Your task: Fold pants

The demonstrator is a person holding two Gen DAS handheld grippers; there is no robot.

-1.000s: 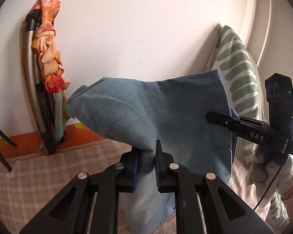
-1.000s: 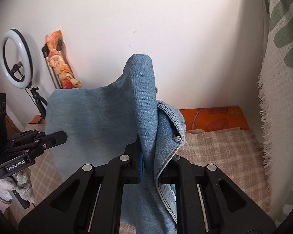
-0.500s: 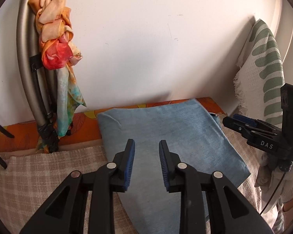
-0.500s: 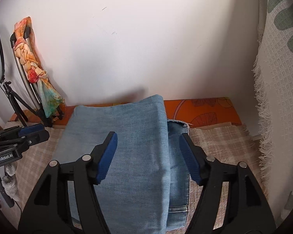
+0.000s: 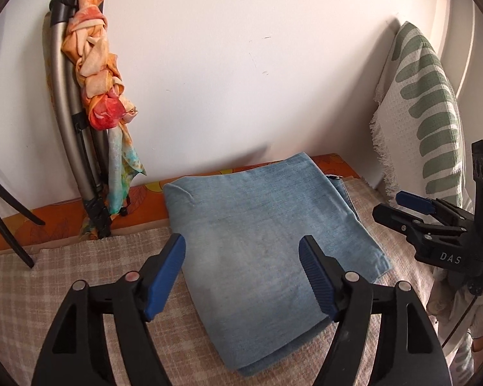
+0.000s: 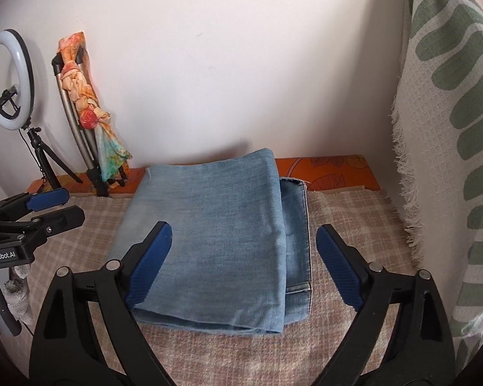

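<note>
below both wide-open claws, left claw (image 5: 241,252), right claw (image 6: 244,241), folded pants (image 6: 222,241) lying free

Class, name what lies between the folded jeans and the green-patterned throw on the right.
Only bare checked cloth separates jeans from throw, clearest in the right wrist view.

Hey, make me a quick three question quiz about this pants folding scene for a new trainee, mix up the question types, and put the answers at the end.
1. True or false: the left gripper is clamped on the jeans.
2. What hangs on the folded metal stand by the wall? A) towel B) orange scarf C) belt
3. Fill in: the folded jeans lie on a ___ blanket.

Key
1. False. Both it and the right gripper have just been opening; nothing is between their jaws.
2. B
3. Checked beige
</note>
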